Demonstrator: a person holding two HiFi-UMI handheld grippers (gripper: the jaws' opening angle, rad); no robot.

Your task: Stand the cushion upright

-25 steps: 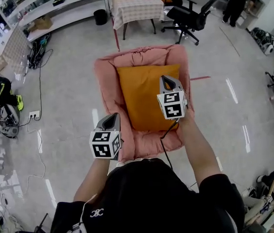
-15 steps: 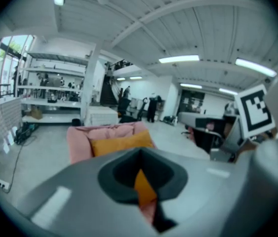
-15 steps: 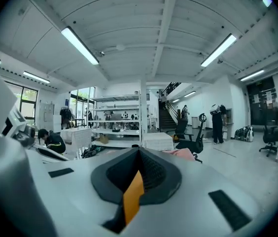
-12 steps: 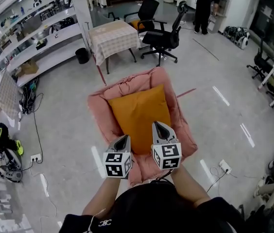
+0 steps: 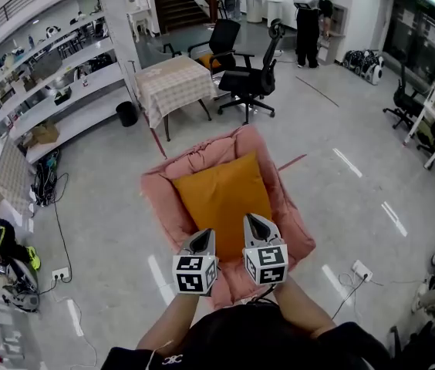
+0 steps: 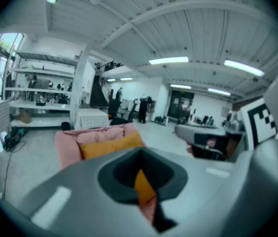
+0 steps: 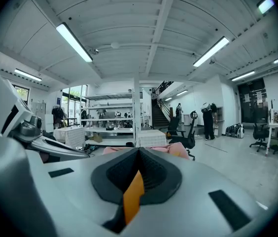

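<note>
An orange cushion (image 5: 221, 199) leans back against the backrest of a pink armchair (image 5: 285, 206), its lower edge on the seat. Both grippers hover side by side over the seat's front edge, close to the person's body and clear of the cushion. The left gripper (image 5: 204, 234) is shut with nothing in it, and so is the right gripper (image 5: 250, 219). In the left gripper view the cushion (image 6: 112, 146) and chair (image 6: 70, 139) lie ahead beyond the shut left gripper (image 6: 141, 179). In the right gripper view the right gripper (image 7: 138, 174) hides most of the chair (image 7: 181, 150).
Behind the armchair stand a table with a checked cloth (image 5: 173, 79) and black office chairs (image 5: 248, 79). Shelves (image 5: 48, 91) line the left wall, with cables (image 5: 55, 206) on the floor. A power strip (image 5: 360, 268) lies at the right. A person (image 5: 308, 21) stands far back.
The right gripper has drawn back off the cushion's right side toward the body. The left gripper has come in beside it. The head view has tilted up, showing more of the room.
</note>
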